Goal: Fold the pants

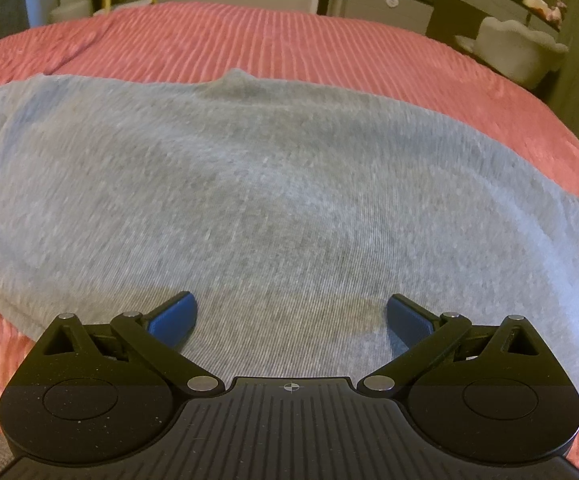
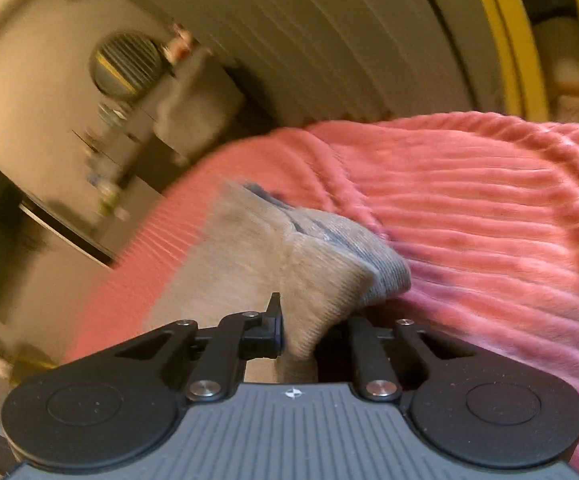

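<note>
1. The right gripper [image 2: 299, 334] is pinching a ribbed end of the gray pants [image 1: 249, 184], lifting it off the pink bedspread [image 1: 289, 36].
2. The left gripper [image 1: 289, 312] is hovering spread wide over the pants lying flat.
3. Probably best carrying that end over slowly, keeping edges lined up.

The pants [image 1: 273, 184] are soft grey knit cloth, finely ribbed and matt. The bed [image 1: 289, 40] wears a plush coral cover — corded in ridges. The left gripper [image 1: 291, 316] is matt black plastic — blue fingers [image 1: 175, 314], bright metal pins.
</note>
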The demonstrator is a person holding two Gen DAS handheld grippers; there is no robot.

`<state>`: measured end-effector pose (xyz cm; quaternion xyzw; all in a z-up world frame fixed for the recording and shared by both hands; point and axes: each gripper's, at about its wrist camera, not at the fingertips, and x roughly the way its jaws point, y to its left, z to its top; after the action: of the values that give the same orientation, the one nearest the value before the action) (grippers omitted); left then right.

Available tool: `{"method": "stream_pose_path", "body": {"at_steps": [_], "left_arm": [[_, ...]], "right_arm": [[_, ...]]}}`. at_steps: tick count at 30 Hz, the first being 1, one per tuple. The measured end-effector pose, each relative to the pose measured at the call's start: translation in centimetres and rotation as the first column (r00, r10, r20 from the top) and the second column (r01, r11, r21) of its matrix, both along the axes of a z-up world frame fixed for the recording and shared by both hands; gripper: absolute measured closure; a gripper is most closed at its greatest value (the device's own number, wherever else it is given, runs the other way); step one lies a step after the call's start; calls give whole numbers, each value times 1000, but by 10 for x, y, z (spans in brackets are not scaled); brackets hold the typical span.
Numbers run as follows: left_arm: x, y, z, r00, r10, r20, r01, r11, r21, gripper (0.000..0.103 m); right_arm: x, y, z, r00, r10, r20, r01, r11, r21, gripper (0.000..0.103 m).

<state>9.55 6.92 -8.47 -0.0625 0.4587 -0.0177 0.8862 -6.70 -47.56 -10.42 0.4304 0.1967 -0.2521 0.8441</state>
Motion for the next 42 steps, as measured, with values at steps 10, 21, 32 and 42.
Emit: {"method": "stream_pose_path", "body": {"at_steps": [10, 21, 32, 42], "left_arm": [[-13, 16, 15, 1000, 16, -20, -18, 995, -102, 0], [-56, 66, 57, 984, 153, 87, -130, 965, -226, 0], [-73, 107, 65, 962, 229, 148, -185, 946, -265, 0], [-38, 114, 26, 981, 195, 15, -177, 916, -360, 0]], "right_arm": [[7, 24, 39, 999, 52, -4, -52, 995, -86, 93], [74, 189, 136, 915, 402, -24, -371, 820, -436, 94], [114, 436, 8, 453, 786, -420, -865, 274, -420, 89], [77, 373, 50, 515, 856, -53, -826, 479, -298, 20]]}}
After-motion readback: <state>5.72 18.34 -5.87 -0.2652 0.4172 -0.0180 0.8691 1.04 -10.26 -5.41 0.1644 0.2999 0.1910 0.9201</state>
